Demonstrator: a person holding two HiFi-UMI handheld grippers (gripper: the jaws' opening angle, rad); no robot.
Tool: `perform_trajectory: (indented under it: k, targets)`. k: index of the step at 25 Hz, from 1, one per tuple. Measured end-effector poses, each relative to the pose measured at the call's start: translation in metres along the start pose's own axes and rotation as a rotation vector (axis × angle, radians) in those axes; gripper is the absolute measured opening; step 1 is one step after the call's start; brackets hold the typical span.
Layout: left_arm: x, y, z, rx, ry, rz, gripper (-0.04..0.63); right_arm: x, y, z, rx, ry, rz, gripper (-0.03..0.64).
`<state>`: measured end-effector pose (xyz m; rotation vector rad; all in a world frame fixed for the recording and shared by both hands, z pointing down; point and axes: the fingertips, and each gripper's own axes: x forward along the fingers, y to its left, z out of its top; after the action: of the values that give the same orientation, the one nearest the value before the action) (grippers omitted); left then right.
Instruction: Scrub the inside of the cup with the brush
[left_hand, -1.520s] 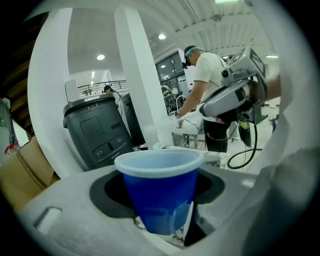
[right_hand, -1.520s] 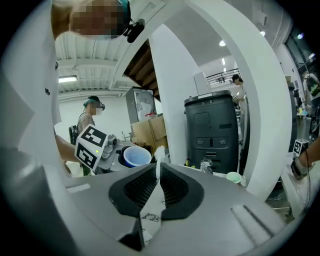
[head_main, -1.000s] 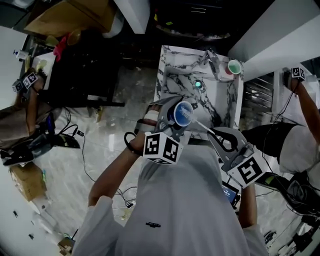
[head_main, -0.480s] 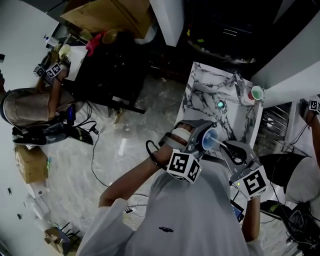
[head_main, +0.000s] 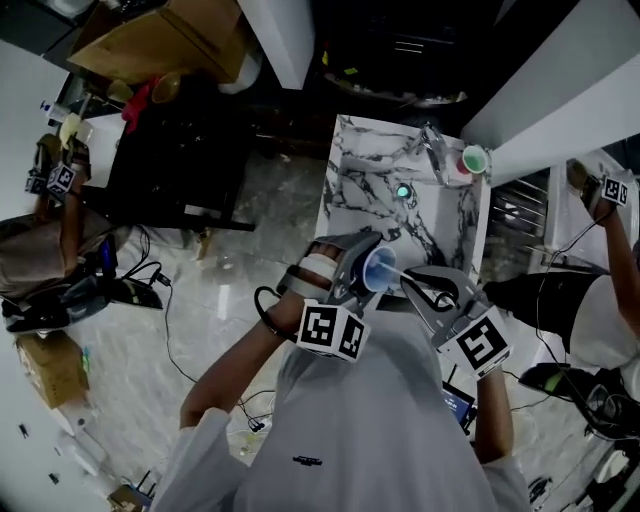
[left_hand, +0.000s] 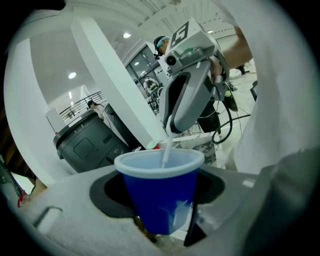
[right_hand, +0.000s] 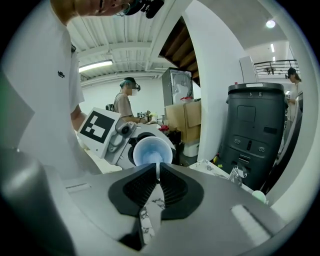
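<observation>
My left gripper (head_main: 366, 274) is shut on a blue plastic cup (head_main: 380, 268) with a pale inside, held just in front of my chest. In the left gripper view the cup (left_hand: 159, 192) stands upright between the jaws. A thin white brush handle (left_hand: 165, 151) dips into its mouth. My right gripper (head_main: 425, 290) is shut on that handle (right_hand: 158, 170) and points at the cup's open mouth (right_hand: 152, 150). The brush head is hidden inside the cup. The two grippers sit close together, the right one (left_hand: 186, 92) just above and behind the cup's rim.
A marble-patterned sink counter (head_main: 365, 180) lies ahead, with a faucet (head_main: 431, 148) and a green cup (head_main: 471, 158) at its far right. A dark bin (right_hand: 252, 127) stands by a white pillar (left_hand: 115, 90). Other people with grippers are at the far left and right. Cables run over the floor (head_main: 160, 290).
The head view has swung about. Both grippers stay joined at the cup near the sink's front edge, and the cup's mouth now tilts more toward the right gripper.
</observation>
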<state>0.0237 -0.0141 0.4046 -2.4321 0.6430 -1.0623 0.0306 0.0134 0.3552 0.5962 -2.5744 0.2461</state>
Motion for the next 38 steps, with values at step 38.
perform_trajectory:
  k: [38]
  targets:
    - [0.026, -0.014, -0.006, 0.191, 0.005, -0.13, 0.298, -0.011, 0.006, -0.012, 0.031, 0.14, 0.125, 0.028]
